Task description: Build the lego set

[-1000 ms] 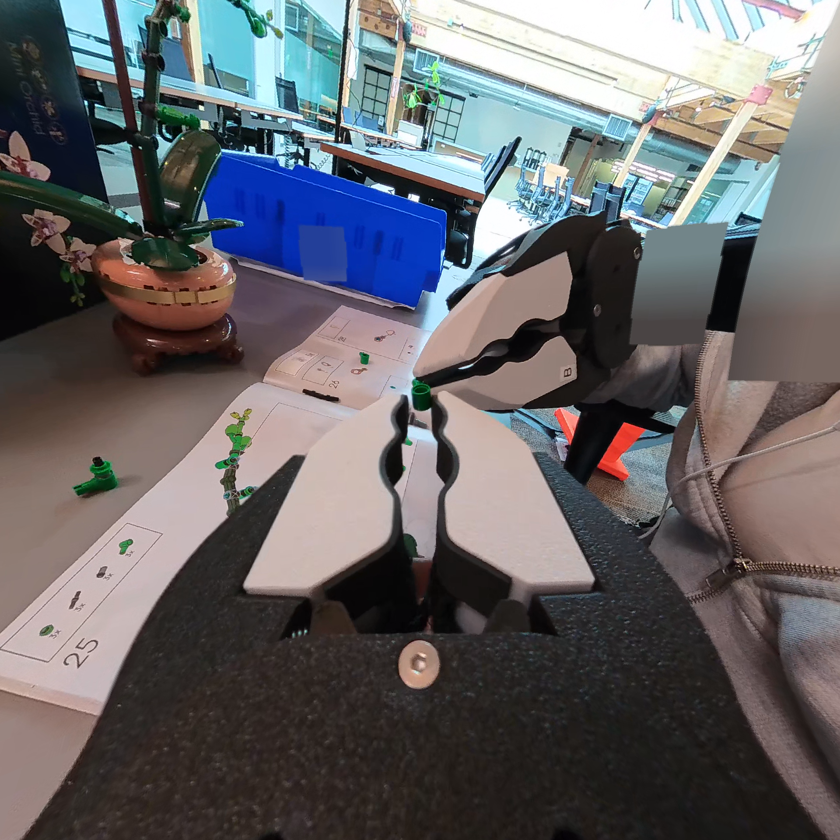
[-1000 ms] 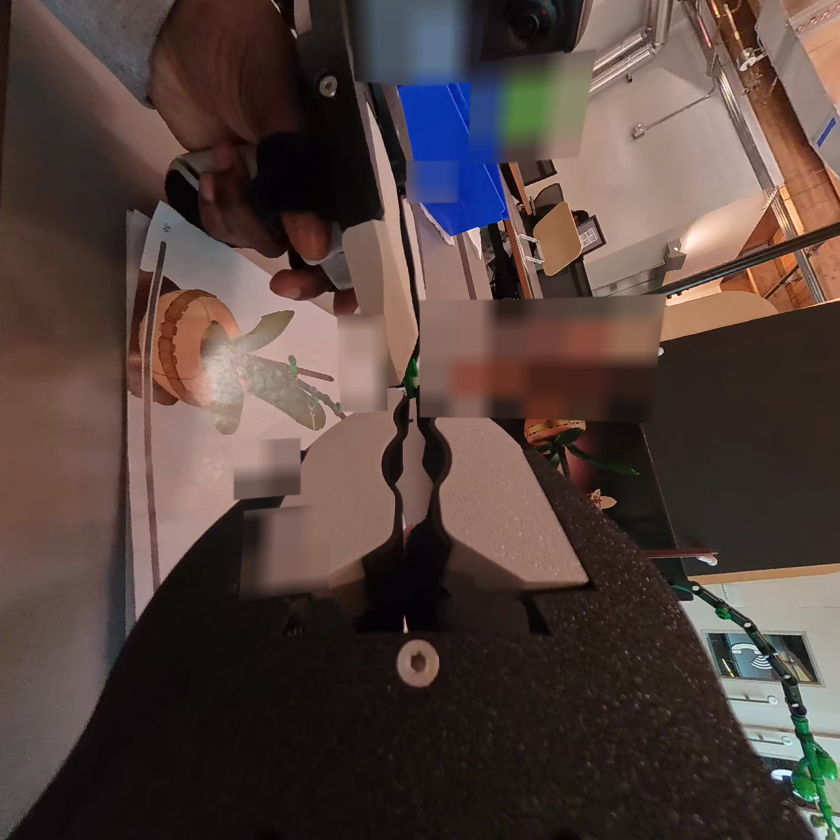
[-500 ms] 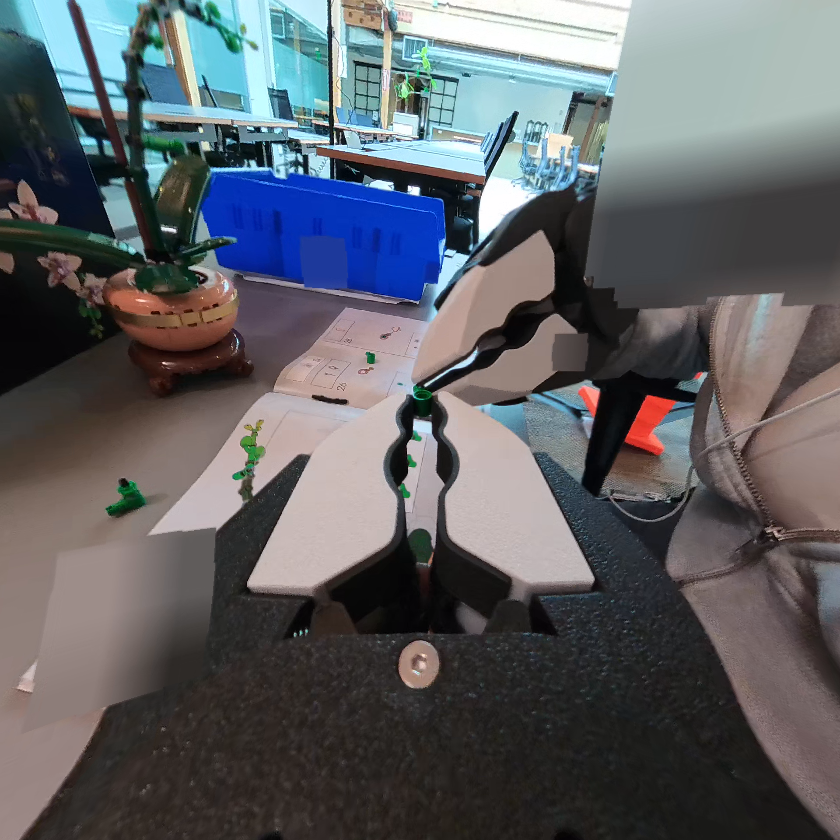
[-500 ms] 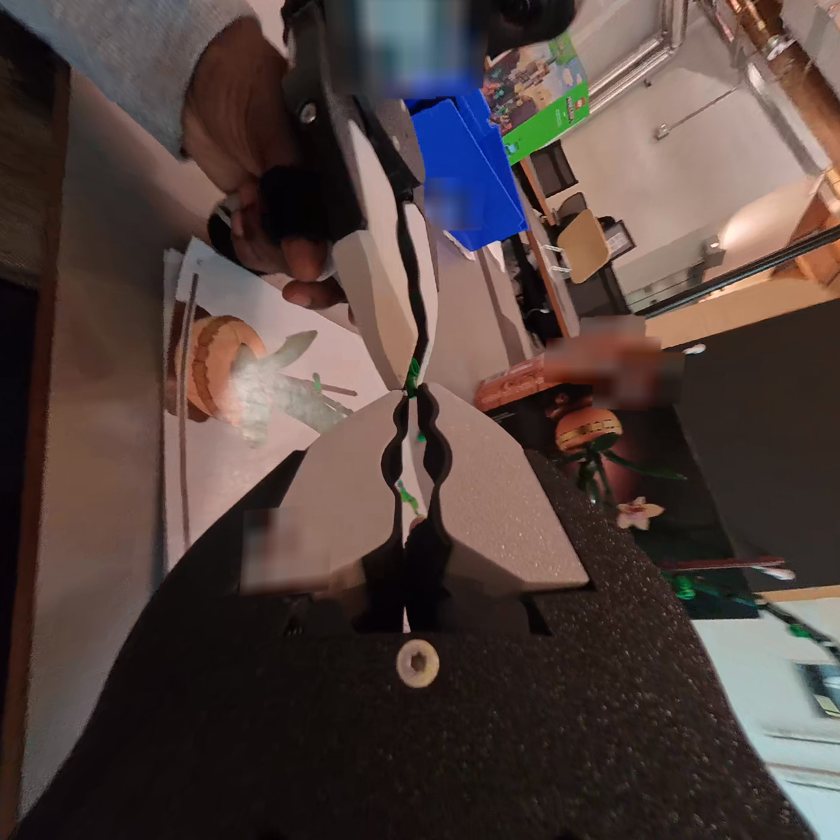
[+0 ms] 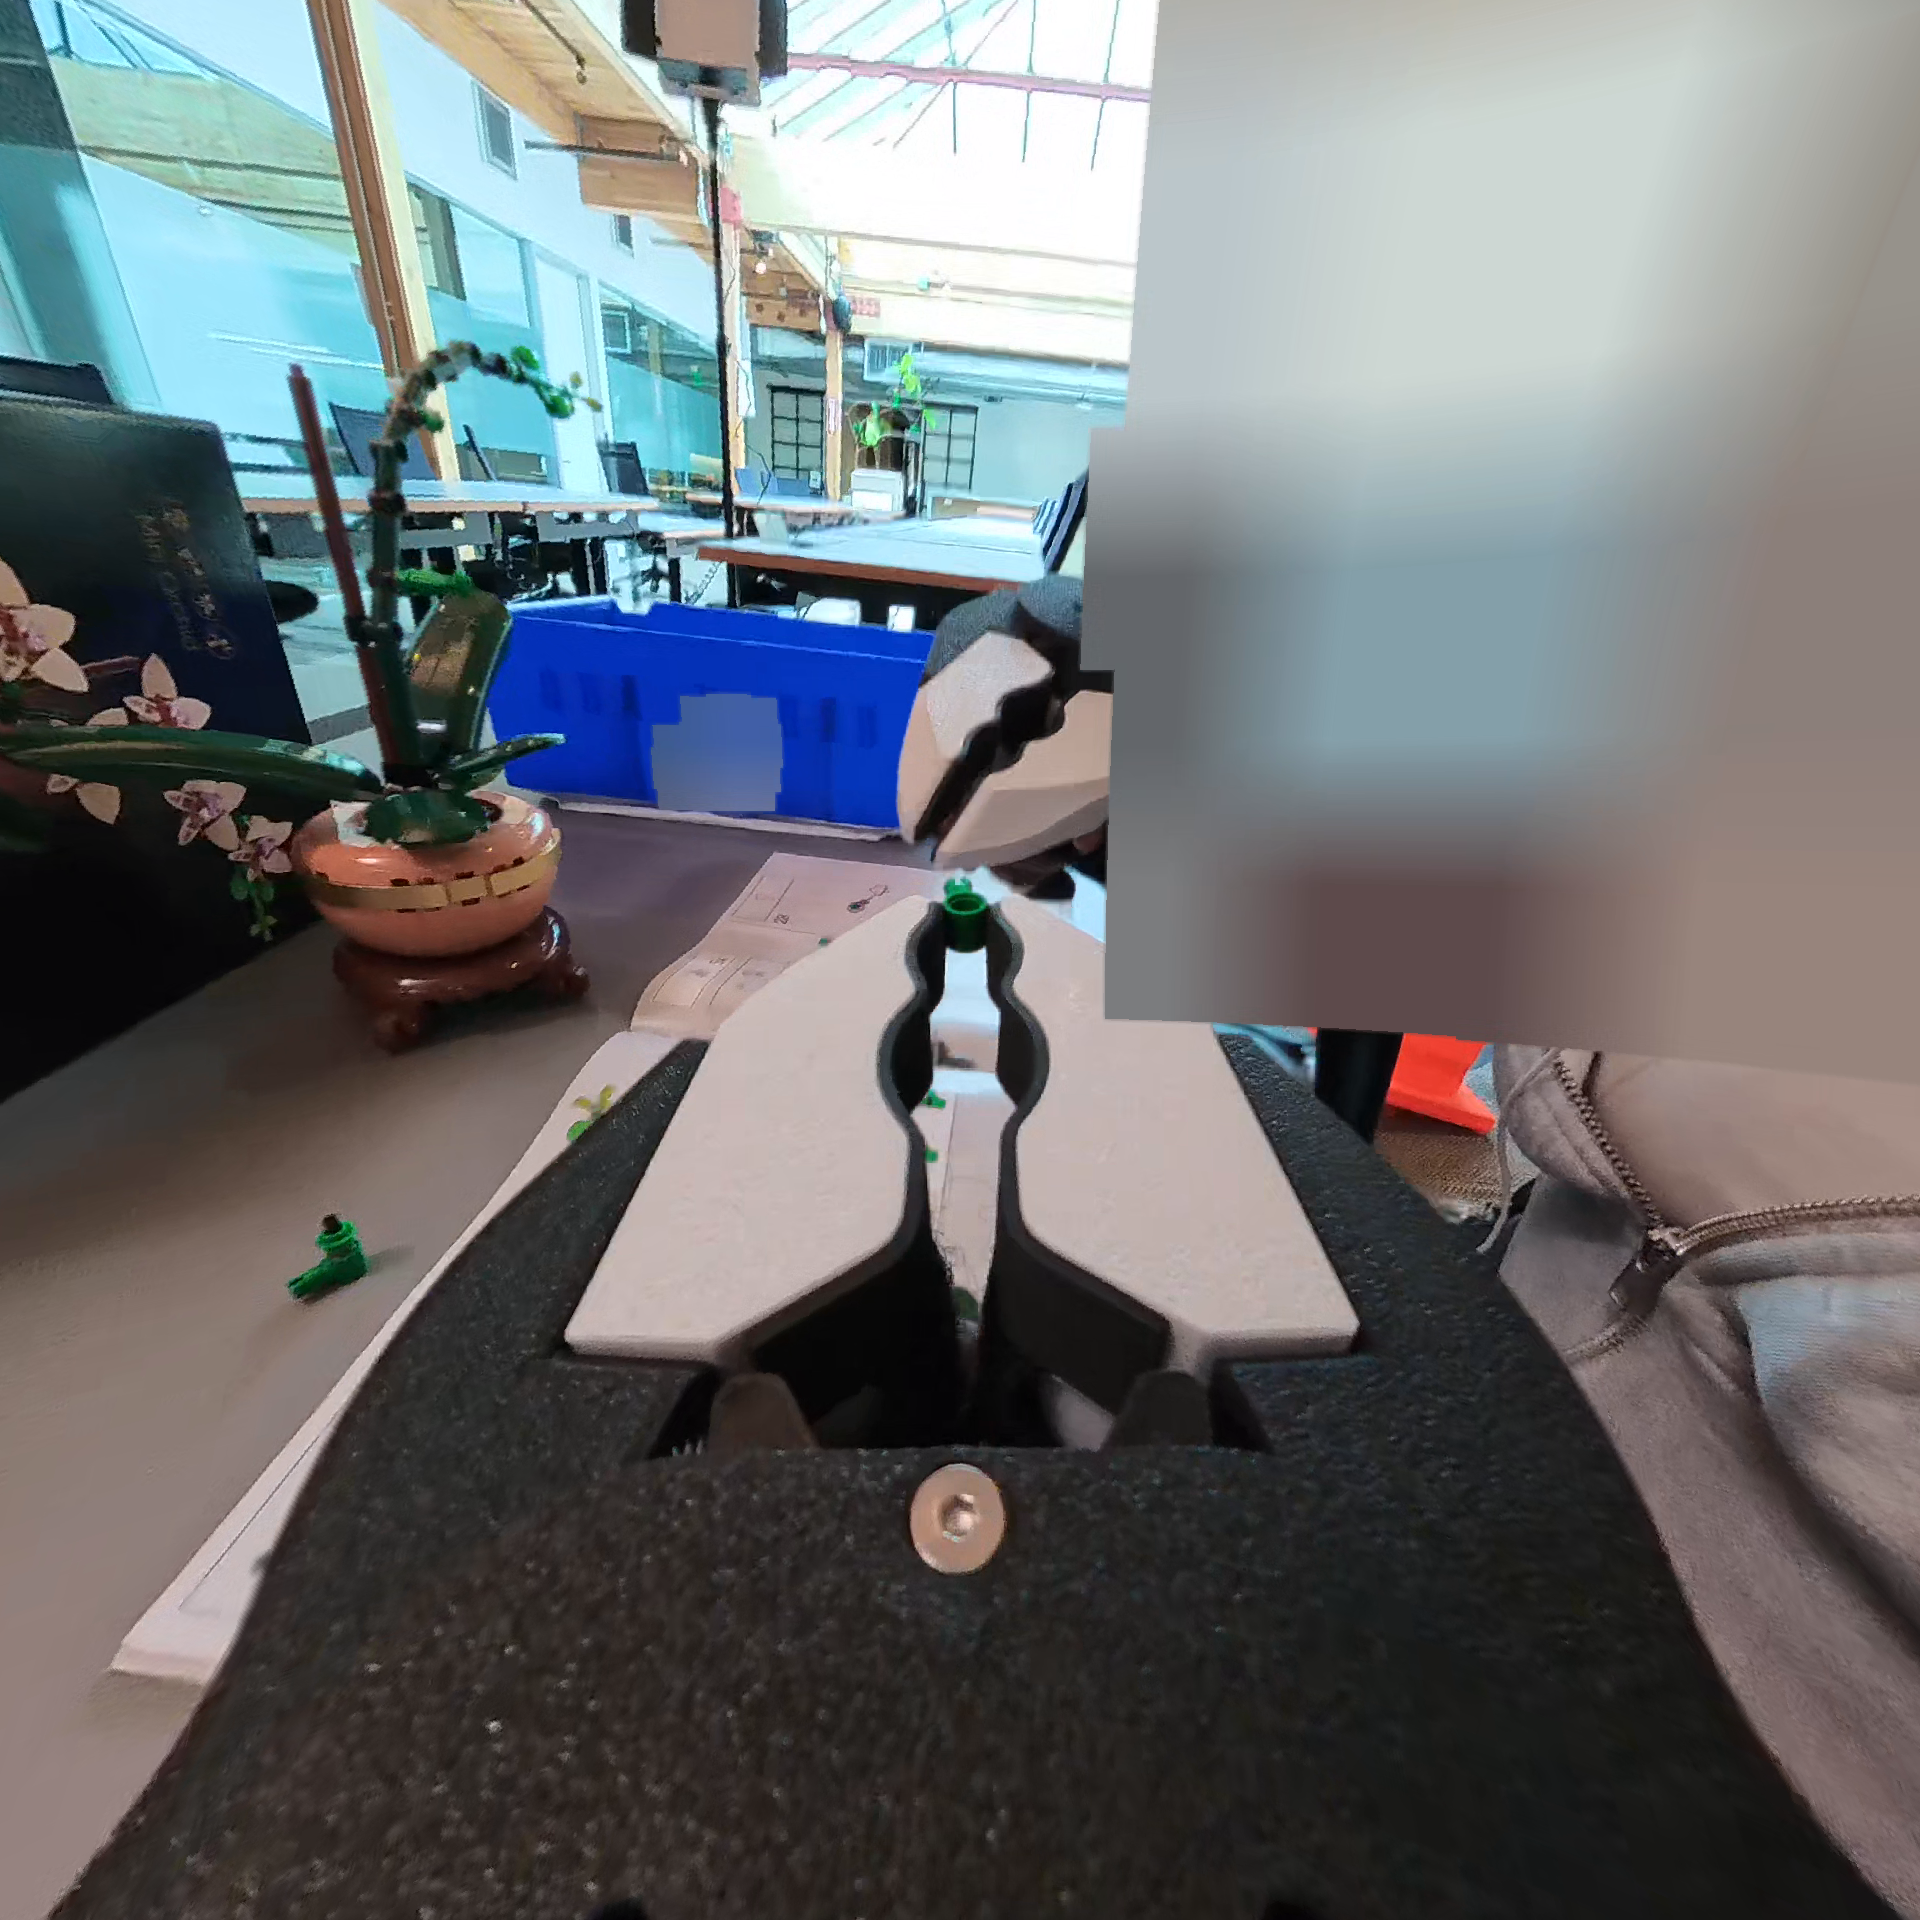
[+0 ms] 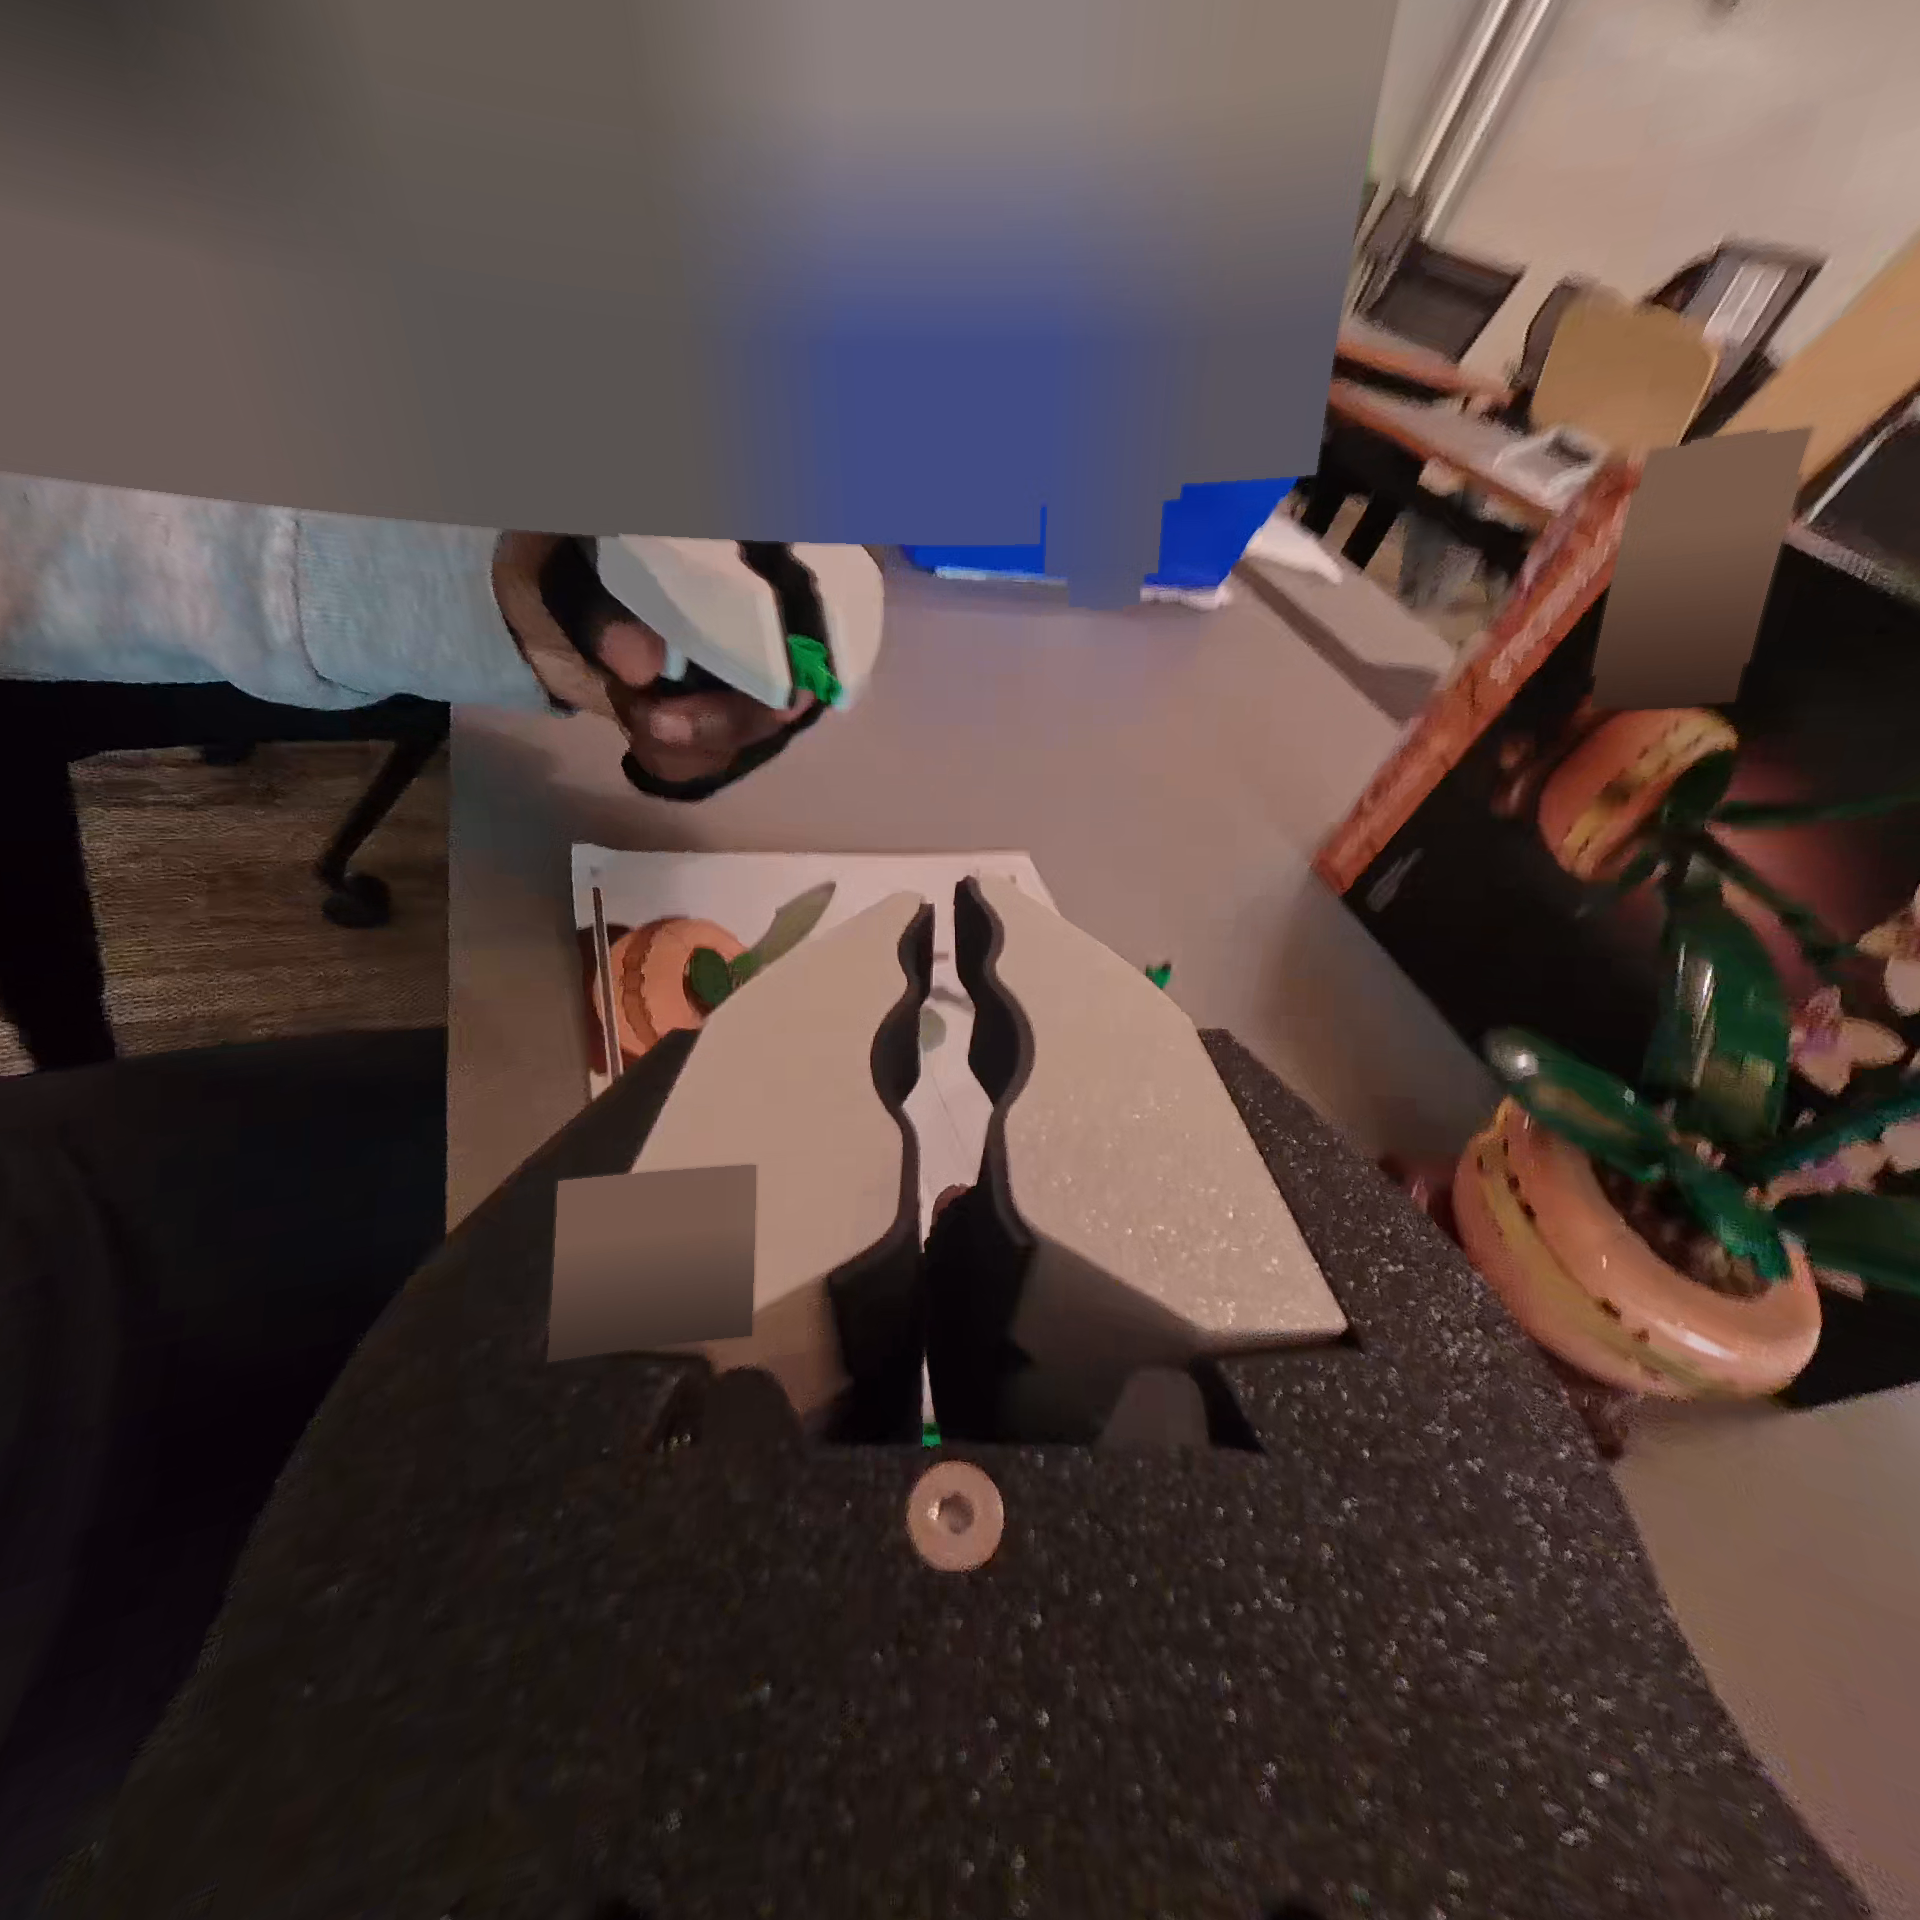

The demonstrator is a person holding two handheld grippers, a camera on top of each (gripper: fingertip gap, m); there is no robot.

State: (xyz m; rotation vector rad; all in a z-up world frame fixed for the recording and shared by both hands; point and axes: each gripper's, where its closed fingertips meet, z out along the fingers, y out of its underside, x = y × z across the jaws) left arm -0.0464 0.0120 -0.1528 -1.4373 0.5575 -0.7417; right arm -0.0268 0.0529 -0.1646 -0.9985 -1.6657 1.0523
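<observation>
left claw (image 5: 964,920) pinching one green stud (image 5: 964,922) (upright)

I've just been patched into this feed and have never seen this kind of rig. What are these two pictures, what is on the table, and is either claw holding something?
There is no robot arm: a person holds a two-finger gripper in each hand, and each gripper carries a camera looking forward along its own fingers. One picture is the left wrist view, the other the right.

The left gripper pinches a small green brick piece at its fingertips. The right gripper has a narrow gap between its tips with nothing in it; it hangs above an open instruction booklet.

On the grey table stand a toy-brick orchid in a pink pot, a blue bin and a dark box. A loose green piece lies beside the booklet.
</observation>
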